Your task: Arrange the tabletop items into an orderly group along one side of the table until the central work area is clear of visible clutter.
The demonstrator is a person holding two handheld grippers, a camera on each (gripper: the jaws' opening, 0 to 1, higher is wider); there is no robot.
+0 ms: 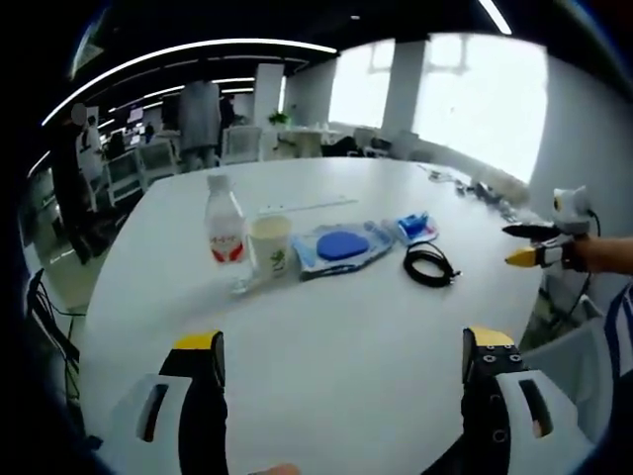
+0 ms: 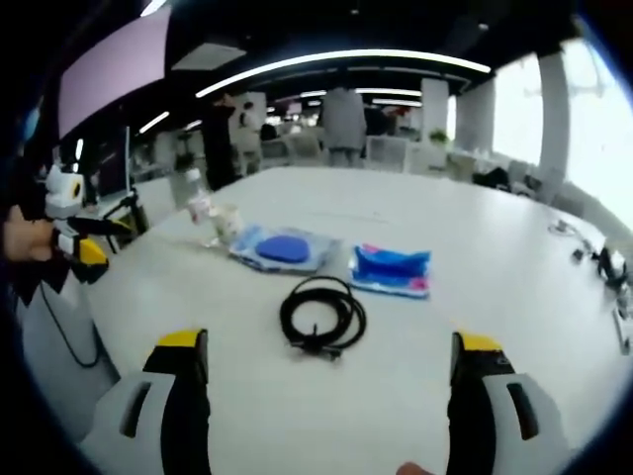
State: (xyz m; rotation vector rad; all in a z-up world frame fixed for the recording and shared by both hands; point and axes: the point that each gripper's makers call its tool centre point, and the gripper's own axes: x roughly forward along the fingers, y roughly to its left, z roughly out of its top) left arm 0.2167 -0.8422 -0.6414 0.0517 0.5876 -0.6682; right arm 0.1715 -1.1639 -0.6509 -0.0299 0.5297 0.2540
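1. Items sit in a loose row on the white table (image 1: 326,327); in the left gripper view, from 10 o'clock toward 2 o'clock: bottle (image 1: 225,221), cup (image 1: 270,244) just beside it, clear pouch (image 1: 339,246) with a blue disc inside, blue packet (image 1: 416,227); the black cable (image 1: 429,264) lies coiled nearer, at about 1 o'clock.
2. In the right gripper view the cable (image 2: 322,315) lies dead ahead at 12 o'clock; the packet (image 2: 391,270) at 1 o'clock; the pouch (image 2: 284,247) at 11 o'clock; the bottle (image 2: 199,206) and cup (image 2: 226,224) further at 10 o'clock.
3. Left gripper (image 1: 344,358): jaws wide apart, holding nothing, over bare table.
4. Right gripper (image 2: 329,364): jaws wide, empty, short of the cable.
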